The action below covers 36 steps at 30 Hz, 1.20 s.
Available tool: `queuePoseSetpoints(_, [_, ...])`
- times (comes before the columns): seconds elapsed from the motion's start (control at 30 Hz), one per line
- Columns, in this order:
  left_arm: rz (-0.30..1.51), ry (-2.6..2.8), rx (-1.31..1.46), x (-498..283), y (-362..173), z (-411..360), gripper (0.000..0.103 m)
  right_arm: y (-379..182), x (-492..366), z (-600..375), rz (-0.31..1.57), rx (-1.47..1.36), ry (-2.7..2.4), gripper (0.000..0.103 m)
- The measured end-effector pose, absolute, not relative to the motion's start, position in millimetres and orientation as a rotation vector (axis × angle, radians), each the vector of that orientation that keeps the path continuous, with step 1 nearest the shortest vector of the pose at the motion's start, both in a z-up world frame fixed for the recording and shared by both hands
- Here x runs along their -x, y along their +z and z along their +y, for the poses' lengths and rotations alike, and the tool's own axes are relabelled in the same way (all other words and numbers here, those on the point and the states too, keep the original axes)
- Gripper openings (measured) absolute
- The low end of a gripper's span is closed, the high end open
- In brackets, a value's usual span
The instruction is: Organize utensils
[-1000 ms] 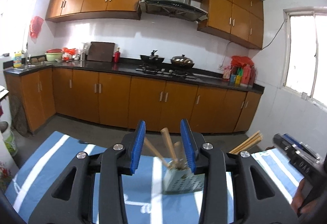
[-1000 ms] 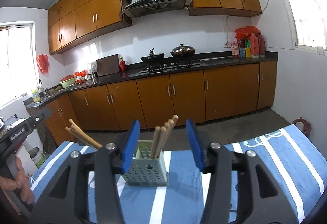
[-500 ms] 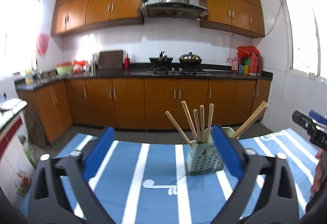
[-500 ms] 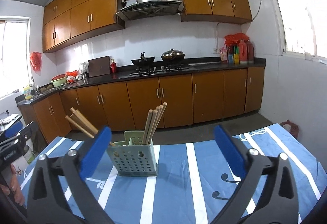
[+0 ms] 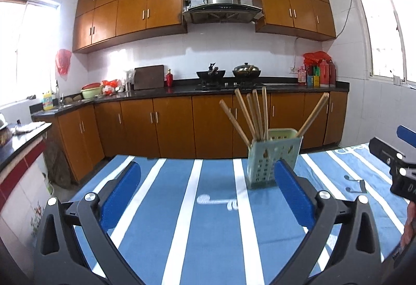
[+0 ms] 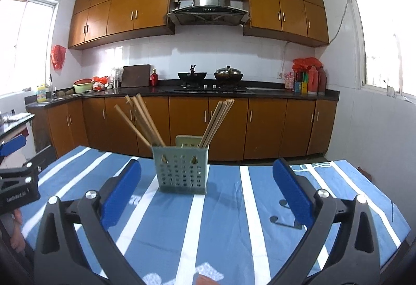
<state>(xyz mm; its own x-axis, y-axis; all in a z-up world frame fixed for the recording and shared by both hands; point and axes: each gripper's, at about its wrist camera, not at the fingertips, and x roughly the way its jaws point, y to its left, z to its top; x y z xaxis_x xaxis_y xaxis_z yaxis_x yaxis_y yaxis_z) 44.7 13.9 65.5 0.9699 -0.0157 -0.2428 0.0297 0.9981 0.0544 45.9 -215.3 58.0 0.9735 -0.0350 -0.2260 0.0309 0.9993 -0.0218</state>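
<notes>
Both tools have just been opening and now stand fully spread with nothing between the pads: left tool (image 5: 206,196), right tool (image 6: 206,195). The pale green holder (image 6: 180,169) stands upright on the striped table (image 6: 223,227), ahead of both tools and touching neither, with the chopsticks (image 6: 141,119) already in it in two leaning bundles. Judged step: release and retreat after loading; no loose utensil shows, so the next move only calls for checking that none remains.

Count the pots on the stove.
2: a wok on the left and a lidded pot to its right. None seems hidden.
</notes>
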Motion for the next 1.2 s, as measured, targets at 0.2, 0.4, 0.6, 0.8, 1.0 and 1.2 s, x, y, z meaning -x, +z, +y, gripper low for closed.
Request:
queuePoseSetpoints(0.2, [0.293, -0.049, -0.053, -29, 37, 11, 0.101, 22, -28, -207, 0.27, 0.046, -0.047, 0.099])
queuePoseSetpoints(0.4, [0.347, -0.031, -0.039, -22, 12, 11, 0.101, -3, -19, -211, 0.33, 0.026, -0.049, 0.099])
queuePoseSetpoints(0.6, [0.353, -0.018, -0.063, -15, 0, 10, 0.101, -16, -17, -216, 0.359, 0.016, -0.06, 0.099])
queuePoseSetpoints(0.8, [0.361, -0.021, -0.059, -13, -4, 10, 0.101, -17, -18, -219, 0.359, -0.001, -0.061, 0.099])
queuePoseSetpoints(1.0, [0.362, -0.034, -0.063, -12, -4, 7, 0.101, -19, -19, -220, 0.367, -0.002, -0.061, 0.099])
queuePoseSetpoints(1.2, [0.373, -0.04, -0.06, -12, -5, 6, 0.101, -20, -19, -221, 0.371, -0.009, -0.062, 0.099])
